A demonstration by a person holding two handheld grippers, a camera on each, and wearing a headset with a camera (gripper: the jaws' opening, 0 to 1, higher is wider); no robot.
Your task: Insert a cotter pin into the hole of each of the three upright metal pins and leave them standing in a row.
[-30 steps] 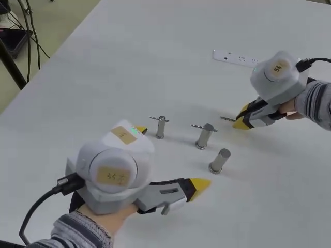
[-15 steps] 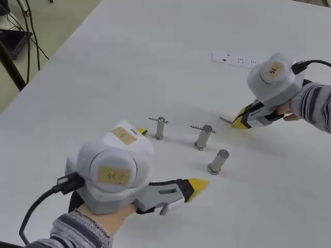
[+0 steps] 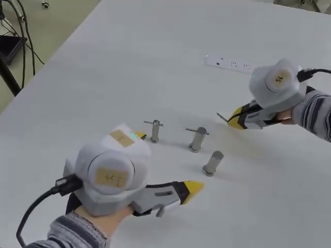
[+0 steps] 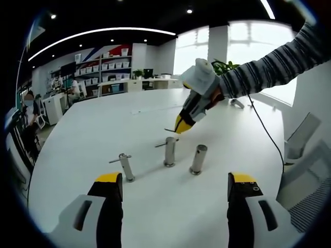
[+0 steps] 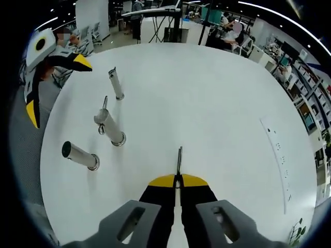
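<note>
Cotter pin (image 5: 179, 157) — the last of three, by the look of it — juts as a thin rod from the tip of the right gripper (image 5: 177, 181), whose jaws are pressed together on its near end at the bottom centre of the right gripper view. In the head view it sits right of centre, apart from the bare pin (image 3: 212, 162), which stands just below and right of the frame's middle with nothing through its top. The middle pin (image 3: 196, 139) and the far-left pin (image 3: 154, 130) each carry one of the fitted cotters (image 3: 153, 123) crosswise. Over the last second the whole head view has slid a little down and left, which is the camera's doing; the three pins hold the same layout on the table (image 3: 155, 51), and the right gripper has hardly closed the gap, though it seems to have tilted slightly. So the approach to the last hole is, I judge, barely begun. The left gripper (image 4: 175, 178) waits in the lower left as before, jaws spread wide and gripping nothing, aimed at the row.
</note>
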